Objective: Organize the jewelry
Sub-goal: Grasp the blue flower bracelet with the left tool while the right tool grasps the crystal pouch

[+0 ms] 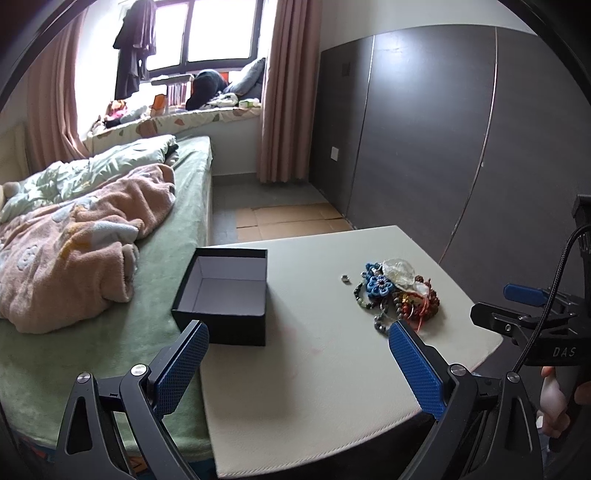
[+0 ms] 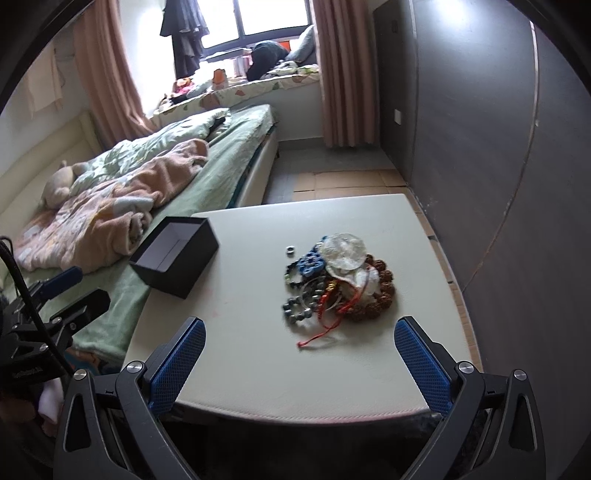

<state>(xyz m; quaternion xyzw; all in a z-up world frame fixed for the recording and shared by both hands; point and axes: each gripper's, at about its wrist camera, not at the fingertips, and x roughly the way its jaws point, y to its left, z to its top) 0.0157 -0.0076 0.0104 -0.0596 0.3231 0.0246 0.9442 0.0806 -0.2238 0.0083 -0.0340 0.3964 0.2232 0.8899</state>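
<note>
Daylight from blown-out window (image 1: 207, 33); soft shadows, fisheye bending, dark corners.

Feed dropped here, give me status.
Left gripper and right gripper open, empty. Jewelry pile on table. Box open, empty. Nothing blocking.

We see a bedroom lit by daylight from a window (image 1: 207, 33) flanked by pink curtains (image 1: 284, 92). A bed (image 2: 236, 147) with green sheet and a rumpled pink blanket (image 1: 74, 236) stands beside a white table (image 2: 332, 354). Dark grey wall panels (image 1: 424, 129) line the right side; cardboard (image 1: 291, 218) covers the floor.
</note>
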